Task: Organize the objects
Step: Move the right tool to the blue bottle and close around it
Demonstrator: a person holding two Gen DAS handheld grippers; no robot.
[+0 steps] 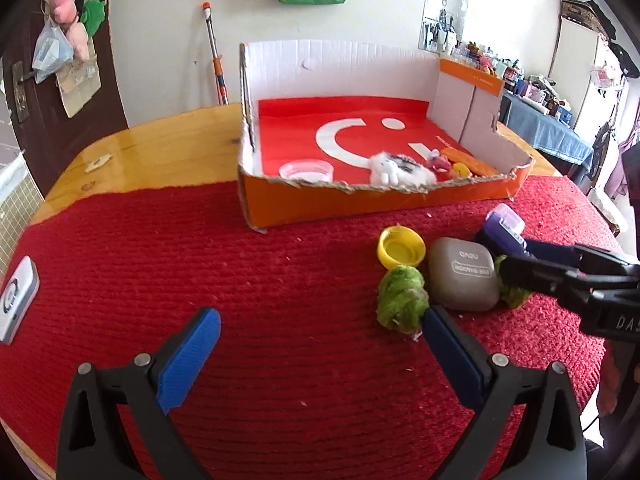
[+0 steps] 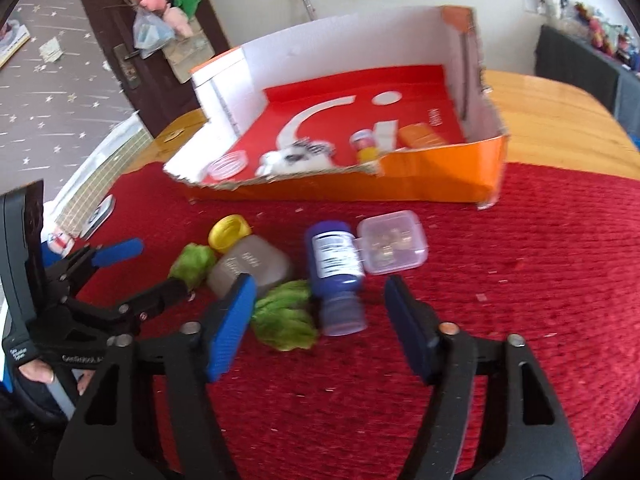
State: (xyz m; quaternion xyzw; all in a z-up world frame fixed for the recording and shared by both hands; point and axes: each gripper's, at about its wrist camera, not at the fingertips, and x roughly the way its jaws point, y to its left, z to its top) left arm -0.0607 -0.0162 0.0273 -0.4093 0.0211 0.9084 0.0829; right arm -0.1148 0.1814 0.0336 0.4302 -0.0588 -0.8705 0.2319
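a lived-in home room: a wooden table [image 1: 160,148] under a red knitted mat [image 1: 280,280], plush toys [image 1: 72,20] hanging on the door, a cluttered dresser [image 1: 540,92] beside a mirror [image 1: 448,4].

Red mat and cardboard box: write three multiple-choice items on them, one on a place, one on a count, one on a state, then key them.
1. Where does the blue bottle lie?
A. inside the cardboard box
B. on the red mat, beside the clear plastic case
C. on the bare wooden table

2. How many green fuzzy pieces lie on the mat?
A. one
B. two
C. four

3. How does the right gripper stand?
A. shut on the bottle
B. shut on the yellow cap
C. open, holding nothing

Key: 1 B, the bottle lies on its side on the mat, next to the case. 2 B, one piece lies on either side of the grey case. 3 C, its pads stand apart, pressing on nothing.
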